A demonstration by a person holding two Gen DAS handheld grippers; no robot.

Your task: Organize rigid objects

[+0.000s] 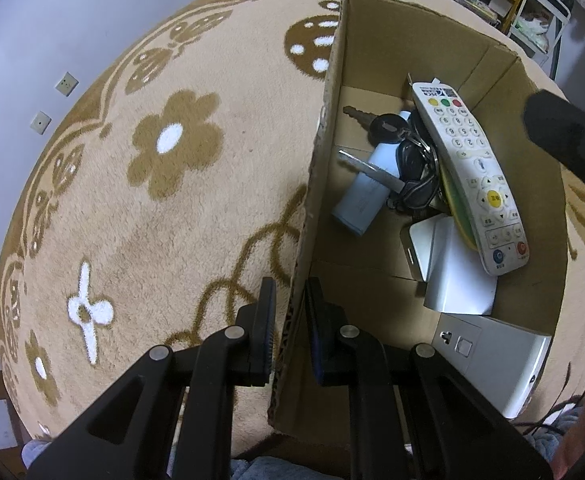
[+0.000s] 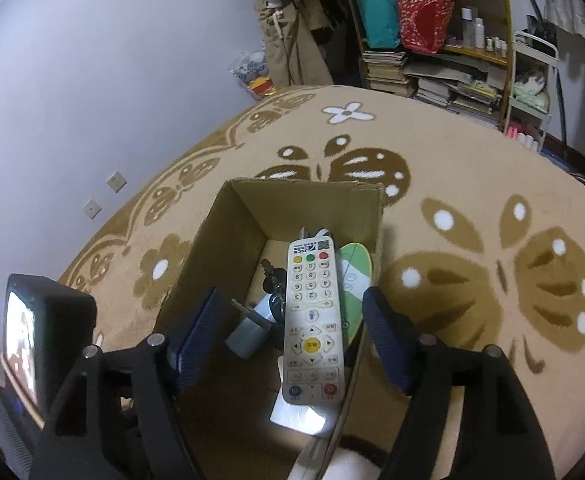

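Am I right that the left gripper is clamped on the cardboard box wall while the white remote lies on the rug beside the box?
Not quite: the white remote lies inside the cardboard box, on top of the other items, as the right wrist view shows. The left gripper is indeed clamped on the box wall.

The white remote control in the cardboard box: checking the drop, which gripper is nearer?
Right. The right gripper hangs open directly above the white remote control; the left gripper clamps the cardboard box wall.
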